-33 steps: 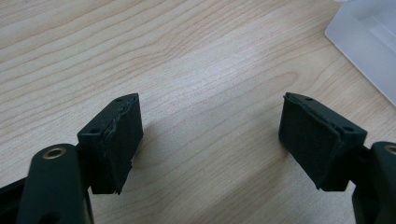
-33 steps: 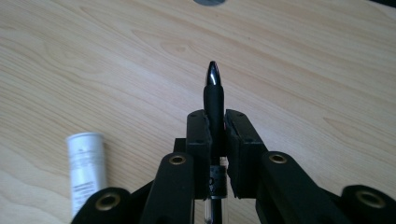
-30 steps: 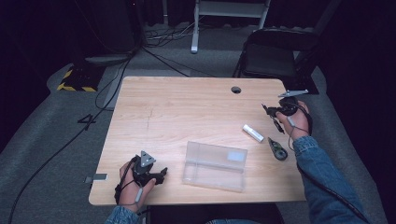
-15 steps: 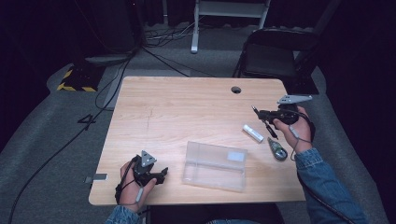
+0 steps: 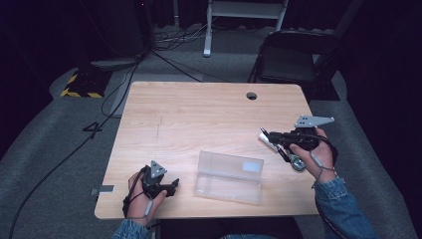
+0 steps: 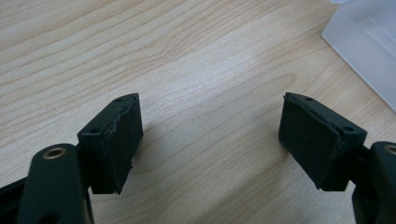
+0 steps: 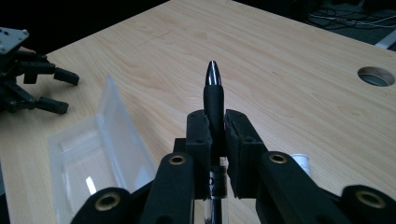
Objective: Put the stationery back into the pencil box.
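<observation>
My right gripper [image 5: 271, 135] is shut on a black pen [image 7: 214, 95] with a silver tip, held above the table's right side and pointing left. In the right gripper view the pen [image 7: 214, 95] stands between the two pads of my right gripper [image 7: 215, 123]. A clear plastic case [image 5: 230, 177] lies open near the front edge, left of that hand. My left gripper [image 5: 174, 185] rests at the front left, jaws open with nothing between them; the left gripper view shows its pads wide apart [image 6: 210, 135] over bare wood.
A small white cylinder [image 5: 266, 142] lies under the pen, and a grey oval object [image 5: 297, 164] lies by the right hand. The table has a cable hole [image 5: 252, 95] at the back. A folding chair [image 5: 293, 59] stands behind the table.
My right hand has carried the pen left and nearer to the front edge, closer to the clear case. The left hand has stayed still.
</observation>
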A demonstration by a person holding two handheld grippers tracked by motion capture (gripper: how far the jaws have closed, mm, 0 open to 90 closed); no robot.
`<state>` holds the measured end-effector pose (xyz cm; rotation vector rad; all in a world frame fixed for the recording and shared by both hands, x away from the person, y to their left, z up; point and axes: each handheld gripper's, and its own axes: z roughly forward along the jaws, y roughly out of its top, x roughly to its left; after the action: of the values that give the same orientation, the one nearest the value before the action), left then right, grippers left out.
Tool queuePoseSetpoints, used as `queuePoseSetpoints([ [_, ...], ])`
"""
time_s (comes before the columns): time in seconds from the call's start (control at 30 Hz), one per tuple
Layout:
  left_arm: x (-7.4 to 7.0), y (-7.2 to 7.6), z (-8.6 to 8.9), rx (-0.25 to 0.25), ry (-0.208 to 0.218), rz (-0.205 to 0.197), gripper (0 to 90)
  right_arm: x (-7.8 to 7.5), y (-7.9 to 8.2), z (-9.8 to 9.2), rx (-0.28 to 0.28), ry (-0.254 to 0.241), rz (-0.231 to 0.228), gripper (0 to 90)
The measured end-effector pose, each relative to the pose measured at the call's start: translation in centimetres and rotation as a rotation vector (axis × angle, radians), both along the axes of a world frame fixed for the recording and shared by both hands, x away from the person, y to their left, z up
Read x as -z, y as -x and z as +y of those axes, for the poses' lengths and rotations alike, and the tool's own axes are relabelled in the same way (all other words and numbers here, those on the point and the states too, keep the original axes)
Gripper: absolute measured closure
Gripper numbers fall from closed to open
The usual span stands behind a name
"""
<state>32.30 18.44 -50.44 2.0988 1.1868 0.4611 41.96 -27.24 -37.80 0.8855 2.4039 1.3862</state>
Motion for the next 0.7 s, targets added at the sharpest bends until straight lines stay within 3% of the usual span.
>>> queuePoseSetpoints([
  [0.4, 0.0, 0.0, 0.0, 0.004, -0.001, 0.001, 22.3, 0.1, 1.0, 2.0, -0.088, 0.008, 0.000, 80.8],
  [0.7, 0.0, 0.0, -0.1, 0.008, 0.002, 0.001, 22.2, 0.7, 2.0, 4.3, -0.184, 0.020, 0.003, 80.8],
])
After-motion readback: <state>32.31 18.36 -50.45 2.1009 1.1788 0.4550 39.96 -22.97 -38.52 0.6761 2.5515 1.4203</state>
